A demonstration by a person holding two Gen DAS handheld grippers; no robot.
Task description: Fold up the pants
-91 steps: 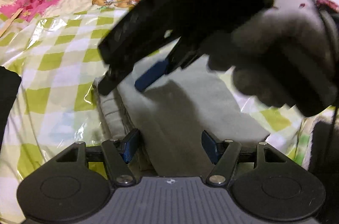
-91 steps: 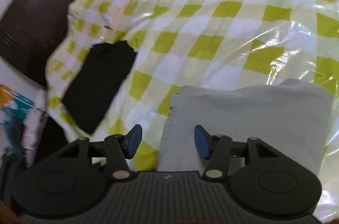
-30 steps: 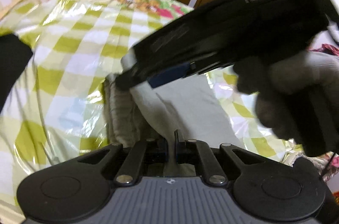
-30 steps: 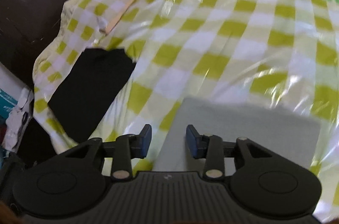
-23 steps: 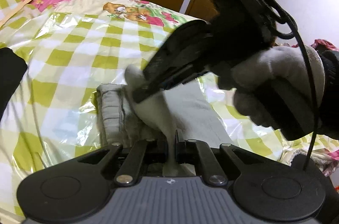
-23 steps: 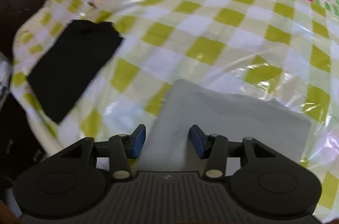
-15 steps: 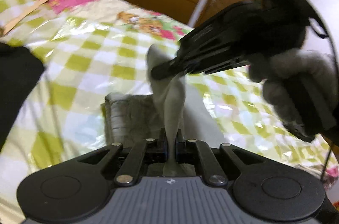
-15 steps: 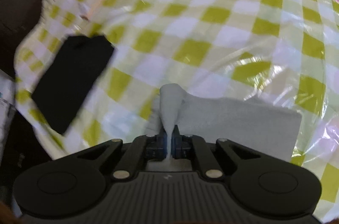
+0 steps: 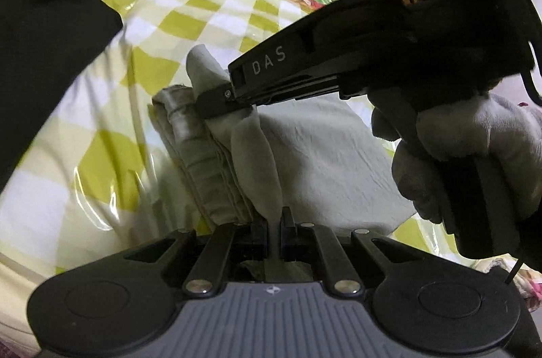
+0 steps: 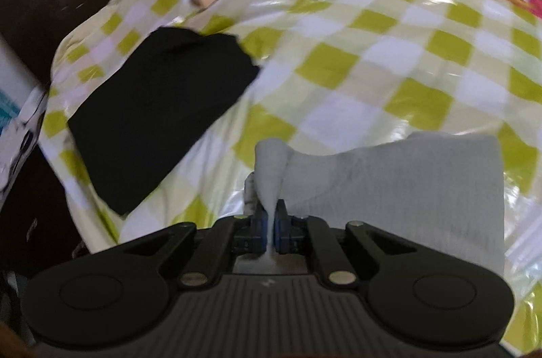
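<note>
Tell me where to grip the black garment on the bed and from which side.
Grip the black garment at its near narrow end, coming from the bed's edge: it lies flat and that end hangs over the edge, so a finger could probably slip under. Both grippers are shut on the grey pants.

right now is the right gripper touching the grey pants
Touching. The right wrist view shows the right gripper shut on a pinched-up fold of the grey pants, cloth squeezed between its blue pads.

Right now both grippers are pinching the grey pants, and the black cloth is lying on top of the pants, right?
Not quite. Both grippers, left gripper and right gripper, do pinch the grey pants, but the black cloth lies beside the pants on the checked cover, apart from them, as the right wrist view shows.
</note>
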